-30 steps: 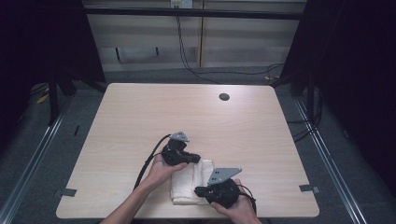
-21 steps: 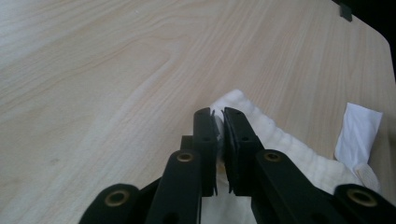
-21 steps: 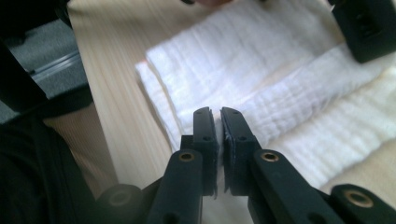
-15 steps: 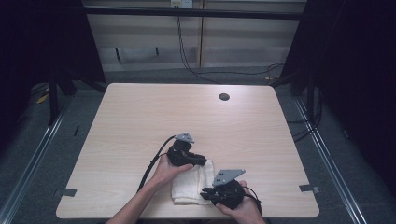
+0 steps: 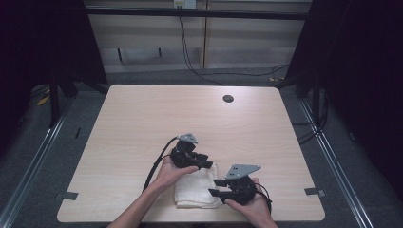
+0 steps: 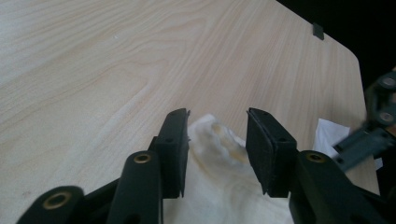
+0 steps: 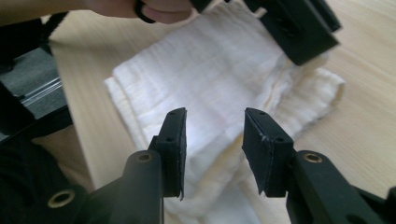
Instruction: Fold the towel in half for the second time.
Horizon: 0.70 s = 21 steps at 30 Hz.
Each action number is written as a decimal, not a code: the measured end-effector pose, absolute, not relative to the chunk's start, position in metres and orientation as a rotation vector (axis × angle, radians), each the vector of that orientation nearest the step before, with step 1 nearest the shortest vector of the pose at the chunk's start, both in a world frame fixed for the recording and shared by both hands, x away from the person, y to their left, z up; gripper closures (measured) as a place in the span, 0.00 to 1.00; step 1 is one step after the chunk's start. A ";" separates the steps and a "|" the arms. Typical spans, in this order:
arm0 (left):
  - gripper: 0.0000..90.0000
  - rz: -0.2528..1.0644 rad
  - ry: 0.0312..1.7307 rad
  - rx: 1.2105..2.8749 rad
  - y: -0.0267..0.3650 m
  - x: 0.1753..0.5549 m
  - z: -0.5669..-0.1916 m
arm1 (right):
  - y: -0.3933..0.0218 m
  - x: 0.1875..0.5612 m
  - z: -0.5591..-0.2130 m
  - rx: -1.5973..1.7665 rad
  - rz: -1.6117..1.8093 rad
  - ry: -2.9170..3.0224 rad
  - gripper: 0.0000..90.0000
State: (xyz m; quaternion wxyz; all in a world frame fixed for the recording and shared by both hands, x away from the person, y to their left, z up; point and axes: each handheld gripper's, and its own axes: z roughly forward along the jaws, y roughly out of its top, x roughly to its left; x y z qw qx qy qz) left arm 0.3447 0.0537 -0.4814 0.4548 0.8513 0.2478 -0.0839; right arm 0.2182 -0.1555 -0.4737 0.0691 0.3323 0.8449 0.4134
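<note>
Right tool sits nearest, at the near right edge of the folded white towel. Its jaws are spread and have just been opening; in the right gripper view the towel lies below and beyond the pads, nothing pinched. Left tool is at the towel's far edge, jaws likewise parted and just opened; in the left gripper view the cloth corner sits between the pads but they don't press it. Towel lies flat on the worktop, near the front edge, folded in layers.

Looks like a release after a fold. To do it well: lift both tools straight clear so the pads don't snag a layer and drag the fold open. Right side first, since its pads hang over the loose edge. Farther off, cable hole near the back edge, well apart.
</note>
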 end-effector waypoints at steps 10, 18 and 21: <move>0.57 -0.180 0.610 2.090 0.065 0.344 -0.473 | -0.156 0.245 -0.486 1.080 1.157 2.502 0.68; 0.52 -0.108 0.604 2.135 0.093 0.333 -0.466 | -0.162 0.243 -0.485 1.100 1.072 2.479 0.65; 0.51 -0.074 0.629 2.142 0.110 0.329 -0.465 | -0.171 0.238 -0.480 1.120 1.105 2.458 0.62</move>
